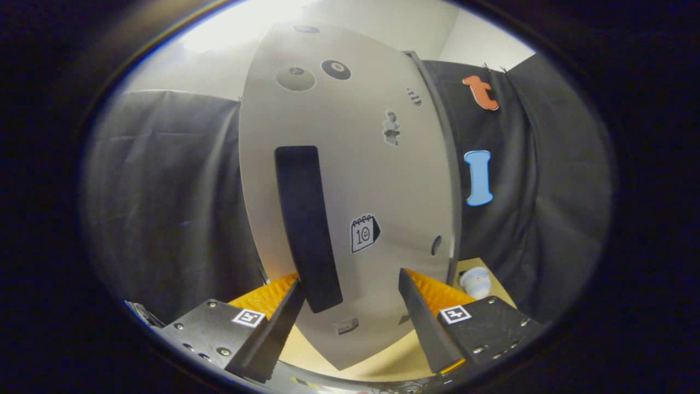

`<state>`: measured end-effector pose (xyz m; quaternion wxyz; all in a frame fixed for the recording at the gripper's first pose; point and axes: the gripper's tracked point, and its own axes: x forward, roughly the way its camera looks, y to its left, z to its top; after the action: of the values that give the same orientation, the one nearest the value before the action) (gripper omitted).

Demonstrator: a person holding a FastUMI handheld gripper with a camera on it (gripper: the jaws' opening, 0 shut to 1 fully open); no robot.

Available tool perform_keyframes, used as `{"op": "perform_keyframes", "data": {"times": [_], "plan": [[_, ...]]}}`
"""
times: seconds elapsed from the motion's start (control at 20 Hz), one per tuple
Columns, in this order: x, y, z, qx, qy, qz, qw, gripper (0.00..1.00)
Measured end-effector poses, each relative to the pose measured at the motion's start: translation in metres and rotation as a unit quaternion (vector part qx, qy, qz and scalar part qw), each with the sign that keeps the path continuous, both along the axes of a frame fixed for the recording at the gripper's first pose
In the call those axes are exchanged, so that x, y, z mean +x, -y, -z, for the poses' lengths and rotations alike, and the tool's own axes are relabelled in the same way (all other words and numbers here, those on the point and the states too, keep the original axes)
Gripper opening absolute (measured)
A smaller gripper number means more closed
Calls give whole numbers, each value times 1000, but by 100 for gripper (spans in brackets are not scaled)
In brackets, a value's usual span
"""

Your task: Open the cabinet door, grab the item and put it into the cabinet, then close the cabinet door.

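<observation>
Facing the cabinet door point(350, 180), the hand-held gripper point(350, 298) has its fingers spread apart, straddling the door's dark handle point(306, 230) and holding nothing. A small pale item point(474, 282) (likely the one to stow) sits on the table point(492, 273) beside the cabinet, so a door step seems in hand, opening or closing.

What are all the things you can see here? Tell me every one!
Cabinet door: one, pale grey, right ahead of the tongs, its lower end between the fingers.
Handle: one, black, a long bar on the door, its lower end by the left finger.
Stickers: a few, one a small calendar drawing beside the handle, two round ones near the door's top.
Small rounded item: one, white, on the table beyond the right finger.
Table: one, light wood colour, under the door.
Booth wall cloth: black, behind everything.
Tongs: one pair, open, fingers either side of the door's lower end.
</observation>
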<state>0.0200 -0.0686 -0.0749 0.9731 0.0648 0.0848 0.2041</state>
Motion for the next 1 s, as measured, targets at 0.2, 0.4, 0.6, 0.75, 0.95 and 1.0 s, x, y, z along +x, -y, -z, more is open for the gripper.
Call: {"op": "perform_keyframes", "data": {"times": [0.2,0.4,0.6,0.75,0.95,1.0], "plan": [[32,-59,0,-12,14,-15,1000,100],[82,-107,-2,-48,41,-7,998,100],[108,-124,1,-67,55,18,996,100],[137,-141,3,-71,58,65,994,100],[172,-154,3,-71,72,116,988,100],[177,-156,3,-71,75,125,987,100]]}}
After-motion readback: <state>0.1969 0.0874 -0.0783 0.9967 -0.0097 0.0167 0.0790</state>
